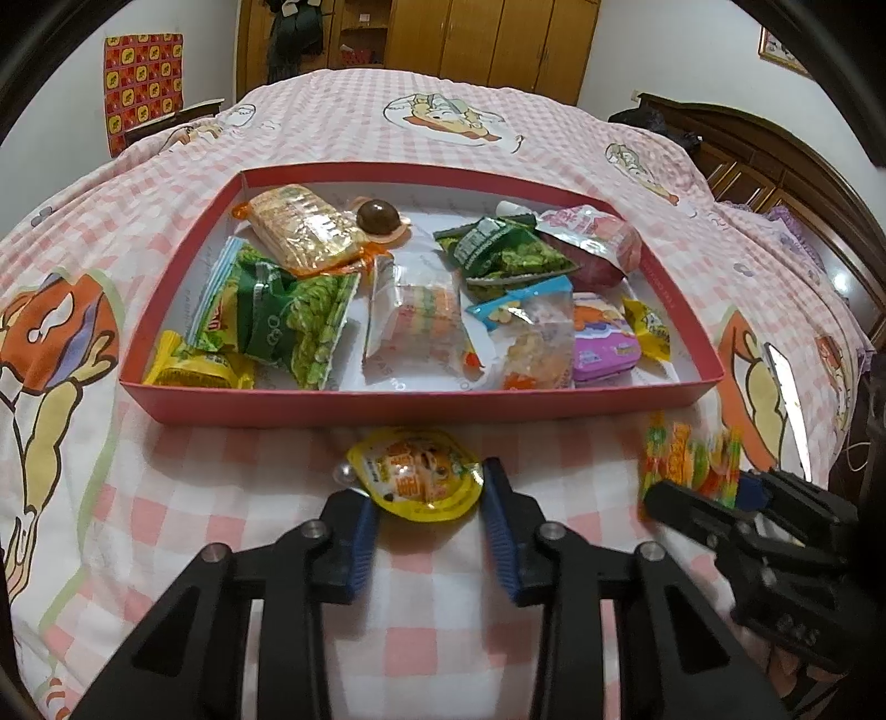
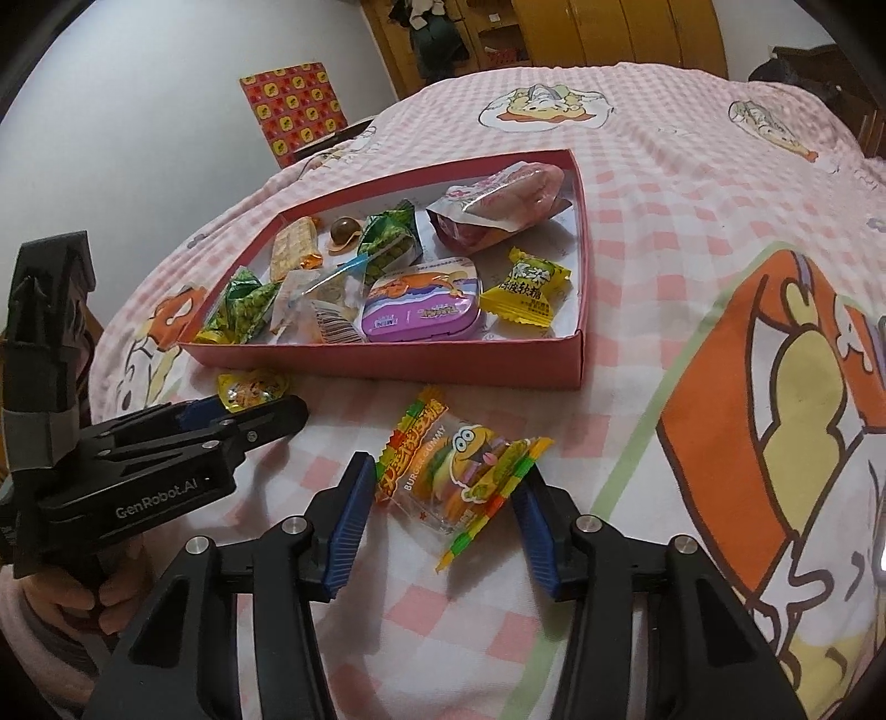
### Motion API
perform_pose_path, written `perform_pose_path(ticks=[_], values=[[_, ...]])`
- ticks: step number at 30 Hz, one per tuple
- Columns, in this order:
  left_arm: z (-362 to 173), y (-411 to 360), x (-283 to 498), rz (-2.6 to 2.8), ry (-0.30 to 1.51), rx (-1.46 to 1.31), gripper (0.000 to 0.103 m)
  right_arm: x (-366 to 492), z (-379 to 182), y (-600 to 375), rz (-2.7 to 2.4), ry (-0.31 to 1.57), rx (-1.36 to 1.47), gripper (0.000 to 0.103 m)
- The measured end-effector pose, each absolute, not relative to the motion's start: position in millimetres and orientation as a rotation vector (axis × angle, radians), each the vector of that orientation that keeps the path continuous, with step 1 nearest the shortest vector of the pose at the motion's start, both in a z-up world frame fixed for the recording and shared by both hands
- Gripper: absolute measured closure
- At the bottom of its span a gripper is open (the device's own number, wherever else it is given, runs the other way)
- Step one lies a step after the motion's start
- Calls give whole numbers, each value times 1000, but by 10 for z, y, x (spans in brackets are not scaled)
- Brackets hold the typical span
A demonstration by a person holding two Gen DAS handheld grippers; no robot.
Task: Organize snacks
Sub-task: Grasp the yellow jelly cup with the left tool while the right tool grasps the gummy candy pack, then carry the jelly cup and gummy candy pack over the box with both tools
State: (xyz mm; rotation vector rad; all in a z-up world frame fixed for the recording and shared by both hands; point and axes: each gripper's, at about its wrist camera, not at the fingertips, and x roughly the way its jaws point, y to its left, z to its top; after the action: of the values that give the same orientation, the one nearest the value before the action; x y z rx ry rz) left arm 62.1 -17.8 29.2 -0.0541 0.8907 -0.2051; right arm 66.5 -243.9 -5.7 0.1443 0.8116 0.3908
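At the bottom of the left wrist view, the left hand-held gripper (image 1: 429,523) stands wide, its blue pads on either side of a small yellow jelly cup (image 1: 416,473) lying on the pink checked bedspread (image 1: 221,498); the pads sit close to the cup's edges, but I cannot tell whether they touch it. At the lower right of that frame the right hand-held gripper (image 1: 714,490) reaches toward a blurred burger gummy packet (image 1: 684,457).

In the right wrist view, the right hand-held gripper (image 2: 443,498) is spread wide around the burger gummy packet (image 2: 459,471), which lies flat on the bed in the lower centre, and neither pad presses it. The left hand-held gripper (image 2: 243,412) shows at the middle left, its tips at the jelly cup (image 2: 252,390).

Just beyond both snacks sits a shallow red box (image 1: 421,404), filling the middle of the frame. Inside lie green pea packets (image 1: 288,315), a cracker pack (image 1: 302,230), a chocolate ball (image 1: 377,216), a purple tin (image 2: 423,307) and a yellow candy (image 2: 526,293) toward the right wall.

At the top, wooden wardrobes (image 1: 498,39) stand behind the bed.
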Motion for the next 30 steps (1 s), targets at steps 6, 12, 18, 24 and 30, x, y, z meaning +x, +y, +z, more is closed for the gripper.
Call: perform_pose_path(ticks=[6,12,18,24,30], values=[[327,-160,576,-218,889,-59,67,657,-59,-2468,370,807,154,70],[375,-123,524,-226,885,-74,67,623,-41,-2479,373,796,164,73],[438,-77,460,-222,872,-76,67,578,-13,-2458,383,790,172,73],[491,-34,419,-217,862,-88,67,537,26,-2426,395,783,180,73],[555,-22,383,-221,846,-88,67,489,73,-2369,408,774,176,73]])
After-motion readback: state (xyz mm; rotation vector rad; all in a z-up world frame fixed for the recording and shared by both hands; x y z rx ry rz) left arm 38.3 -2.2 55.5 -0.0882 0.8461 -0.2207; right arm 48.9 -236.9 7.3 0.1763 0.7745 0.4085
